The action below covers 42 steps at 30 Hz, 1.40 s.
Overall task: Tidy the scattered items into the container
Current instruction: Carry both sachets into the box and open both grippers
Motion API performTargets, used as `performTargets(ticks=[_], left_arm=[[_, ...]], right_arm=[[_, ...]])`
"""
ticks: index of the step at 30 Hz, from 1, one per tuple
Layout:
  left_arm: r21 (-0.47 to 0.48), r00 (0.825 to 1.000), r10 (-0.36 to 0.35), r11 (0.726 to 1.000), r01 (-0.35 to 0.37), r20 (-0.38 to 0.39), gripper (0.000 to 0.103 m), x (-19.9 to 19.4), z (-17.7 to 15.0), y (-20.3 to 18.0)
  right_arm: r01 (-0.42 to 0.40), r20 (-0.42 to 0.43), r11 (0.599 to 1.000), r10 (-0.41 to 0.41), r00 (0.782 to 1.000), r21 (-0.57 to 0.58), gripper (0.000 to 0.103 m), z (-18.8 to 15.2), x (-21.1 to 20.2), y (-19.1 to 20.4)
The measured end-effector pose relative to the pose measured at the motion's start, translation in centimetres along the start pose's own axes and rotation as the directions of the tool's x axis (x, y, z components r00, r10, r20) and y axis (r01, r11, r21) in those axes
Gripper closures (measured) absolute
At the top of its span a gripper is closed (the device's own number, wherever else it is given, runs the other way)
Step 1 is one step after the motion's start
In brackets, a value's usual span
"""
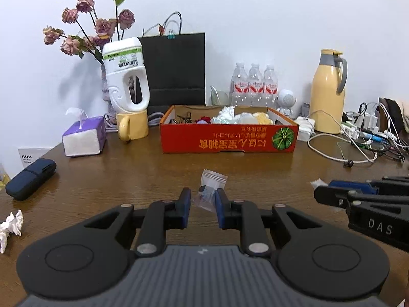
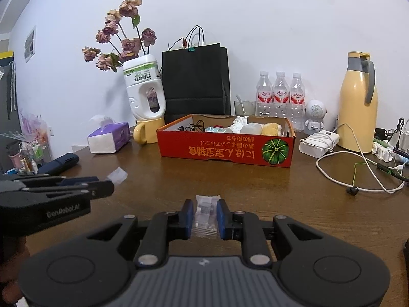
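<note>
We read "DAS" on our right gripper [image 1: 329, 192] and "GenRobot.AI" on our left gripper [image 1: 203, 204]. Each pinches a clear sachet: the left sachet [image 1: 211, 188] and the right sachet [image 2: 205, 215], both above the wooden table [image 1: 127, 174]. The red pumpkin-printed box [image 1: 227, 138] with upside-down yellow characters holds crumpled tissue [image 1: 227, 112], black cable and soft items

Far left, dried roses [image 1: 87, 25] behind a yellow mug [image 1: 131, 127]; black bag [image 1: 176, 69] centre; yellow thermos [image 1: 328, 90] far right
</note>
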State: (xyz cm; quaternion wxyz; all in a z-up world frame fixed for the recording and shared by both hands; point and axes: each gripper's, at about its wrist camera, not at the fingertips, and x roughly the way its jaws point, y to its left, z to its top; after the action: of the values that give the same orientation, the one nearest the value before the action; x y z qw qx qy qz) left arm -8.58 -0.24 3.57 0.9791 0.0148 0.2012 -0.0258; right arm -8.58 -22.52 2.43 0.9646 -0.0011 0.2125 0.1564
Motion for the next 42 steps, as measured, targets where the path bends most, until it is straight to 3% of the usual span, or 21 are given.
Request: performTargets(ticks=[5, 13, 20, 25, 28, 31, 33, 34, 37, 38, 39, 40, 41, 42], left_arm=[[-0.006, 1.000, 0.010, 1.000, -0.010, 0.029, 0.082, 1.2, 1.4, 0.2], [-0.022, 0.995, -0.013, 1.000, 0.016, 0.103, 0.082, 8.2, 8.3, -0.1], [-0.090, 0.998, 0.001, 0.996, 0.004, 0.061, 0.082, 18.0, 14.4, 0.3], [-0.080, 0.993, -0.047, 0.996, 0.039, -0.111, 0.081, 25.7, 17.2, 1.6], [-0.097, 0.971, -0.065, 0.994, 0.043, -0.232, 0.081, 30.0, 18.6, 2.7], [-0.089, 0.932, -0.087, 0.994, 0.059, -0.352, 0.081, 33.7, 19.3, 3.2], [-0.062, 0.895, -0.101, 0.995, 0.082, -0.435, 0.081, 35.8, 19.3, 3.1], [-0.077, 0.867, -0.114, 0.993, 0.088, -0.485, 0.081, 37.0, 19.1, 3.3], [-0.133, 0.793, -0.128, 0.989, 0.060, -0.595, 0.081, 39.8, 18.5, 4.0], [-0.142, 0.778, -0.123, 0.989, 0.044, -0.617, 0.080, 40.3, 18.4, 4.2], [-0.146, 0.766, -0.115, 0.989, 0.028, -0.632, 0.072, 40.7, 18.4, 4.3], [-0.147, 0.755, -0.112, 0.989, 0.021, -0.646, 0.049, 40.9, 18.3, 4.4], [-0.155, 0.754, -0.120, 0.988, 0.025, -0.646, 0.045, 41.2, 18.6, 4.5], [-0.162, 0.760, -0.128, 0.986, 0.031, -0.637, 0.033, 41.0, 19.0, 4.5]], right_arm=[[0.011, 0.017, 1.000, -0.011, 1.000, -0.026, 0.085, 1.4, 0.9, -0.3], [0.021, 0.099, 0.999, -0.018, 0.995, -0.026, 0.085, 9.2, 6.6, -2.7], [-0.011, 0.097, 1.000, 0.009, 0.995, 0.023, 0.085, 16.5, 16.0, -4.4], [-0.055, -0.044, 0.996, 0.059, 0.997, 0.077, 0.085, 19.9, 22.8, -6.7], [-0.056, -0.161, 0.992, 0.074, 0.984, 0.114, 0.085, 21.7, 27.0, -8.0], [-0.060, -0.306, 0.986, 0.106, 0.946, 0.156, 0.085, 22.9, 31.4, -9.5], [-0.056, -0.389, 0.979, 0.130, 0.912, 0.196, 0.084, 23.3, 34.1, -10.5], [-0.051, -0.427, 0.976, 0.140, 0.893, 0.214, 0.084, 23.3, 35.2, -10.8], [-0.010, -0.518, 0.971, 0.136, 0.845, 0.238, 0.084, 23.1, 37.9, -11.4], [-0.001, -0.536, 0.971, 0.134, 0.833, 0.241, 0.083, 22.9, 38.4, -11.5], [0.017, -0.553, 0.970, 0.123, 0.824, 0.241, 0.082, 22.8, 38.9, -11.6], [0.034, -0.566, 0.970, 0.112, 0.817, 0.241, 0.081, 22.9, 39.3, -11.7], [0.045, -0.576, 0.966, 0.114, 0.810, 0.254, 0.069, 23.0, 39.6, -11.8], [0.042, -0.577, 0.958, 0.136, 0.806, 0.285, 0.062, 23.1, 39.7, -12.1]])
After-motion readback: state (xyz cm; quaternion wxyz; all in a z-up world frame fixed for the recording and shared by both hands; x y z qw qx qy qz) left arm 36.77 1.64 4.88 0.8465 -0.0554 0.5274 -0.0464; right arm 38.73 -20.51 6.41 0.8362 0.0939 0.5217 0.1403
